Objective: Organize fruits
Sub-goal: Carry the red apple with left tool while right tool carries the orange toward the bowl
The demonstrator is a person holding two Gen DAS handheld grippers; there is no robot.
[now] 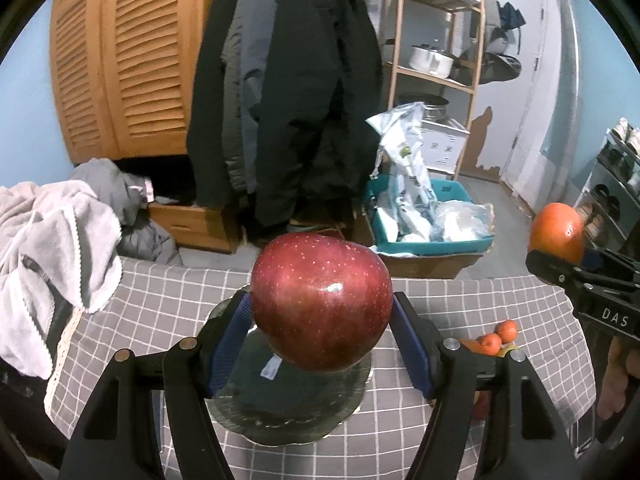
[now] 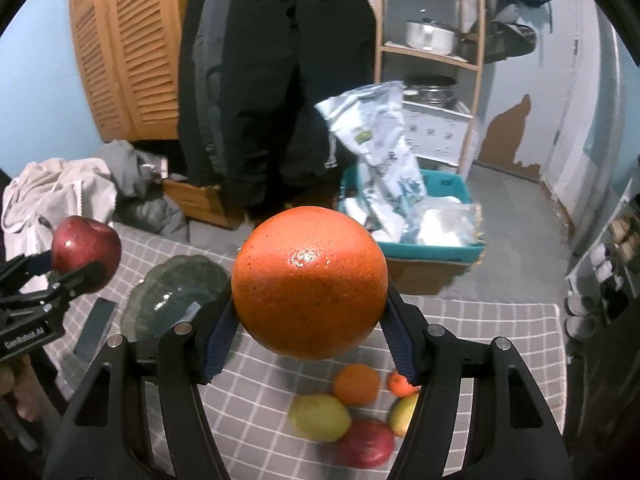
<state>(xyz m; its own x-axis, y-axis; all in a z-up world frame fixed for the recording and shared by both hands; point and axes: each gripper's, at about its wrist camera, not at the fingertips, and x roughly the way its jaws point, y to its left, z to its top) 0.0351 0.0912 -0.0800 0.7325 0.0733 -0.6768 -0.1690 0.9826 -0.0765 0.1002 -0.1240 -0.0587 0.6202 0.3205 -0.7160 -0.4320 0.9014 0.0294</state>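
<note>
My left gripper [image 1: 321,308] is shut on a red apple [image 1: 321,300] and holds it above a dark glass plate [image 1: 256,412] on the checked tablecloth. My right gripper [image 2: 309,312] is shut on a large orange [image 2: 309,282], held above the table. The orange also shows at the right edge of the left wrist view [image 1: 557,233]. The apple also shows at the left of the right wrist view [image 2: 86,249]. Under the right gripper lie a smaller orange [image 2: 357,384], a tangerine [image 2: 400,384], a lemon [image 2: 320,417], a red apple [image 2: 366,443] and a yellow-green fruit [image 2: 404,414].
The plate [image 2: 176,300] sits left of the loose fruit, with a dark flat object [image 2: 94,328] beside it. Grey and white clothes [image 1: 56,264] lie at the table's left. Beyond the table stand a teal crate with bags [image 1: 424,216], hanging coats [image 1: 288,92] and a wooden shelf [image 1: 436,60].
</note>
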